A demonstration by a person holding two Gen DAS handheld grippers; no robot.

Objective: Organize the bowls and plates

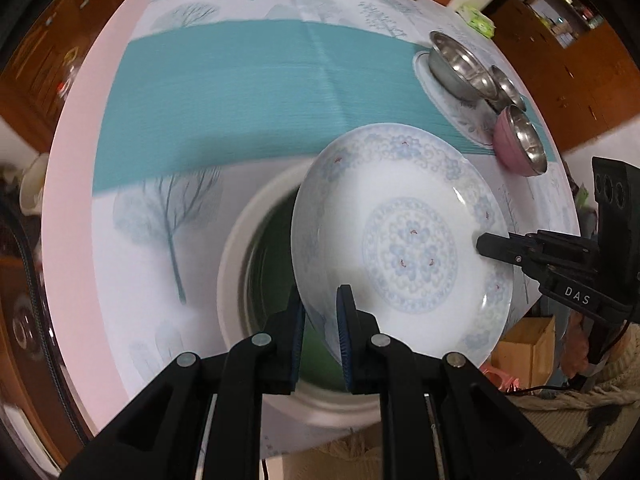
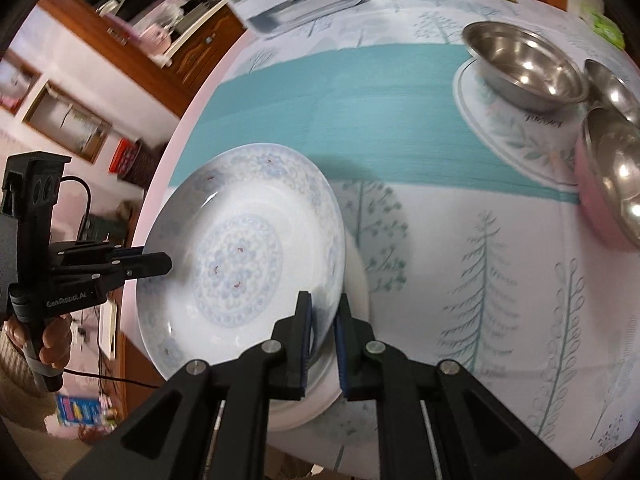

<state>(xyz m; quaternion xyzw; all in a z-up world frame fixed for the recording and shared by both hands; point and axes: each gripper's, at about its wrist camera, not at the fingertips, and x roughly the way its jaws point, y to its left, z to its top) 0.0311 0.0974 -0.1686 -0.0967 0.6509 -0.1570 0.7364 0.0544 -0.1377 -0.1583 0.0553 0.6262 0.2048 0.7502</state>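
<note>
You've got the patterned plate (image 1: pixel 404 240) pinched from both sides rn. Your left gripper (image 1: pixel 322 334) has its blue pads clamped on the plate's near rim, and your right gripper (image 2: pixel 322 334) is doing the same on the opposite edge, so both sets of jaws are squeezed tight on the rim w/ nothing else between them. The plate is up off the tablecloth (image 1: pixel 168 208) and tilted, sitting right above a white-rimmed dish (image 1: pixel 236 264) w/ a greenish inside; it's blurry, so probably a bowl, but can't say for sure. Well away from the plate, at the far right side of the table, there's a big steel bowl (image 2: pixel 524 64) resting on a leaf-print plate (image 2: pixel 516 136). Just beside that bowl are a smaller steel bowl (image 2: pixel 612 88) and a pink bowl (image 2: pixel 612 184) w/ a steel lining, tipped toward the plate.
</note>
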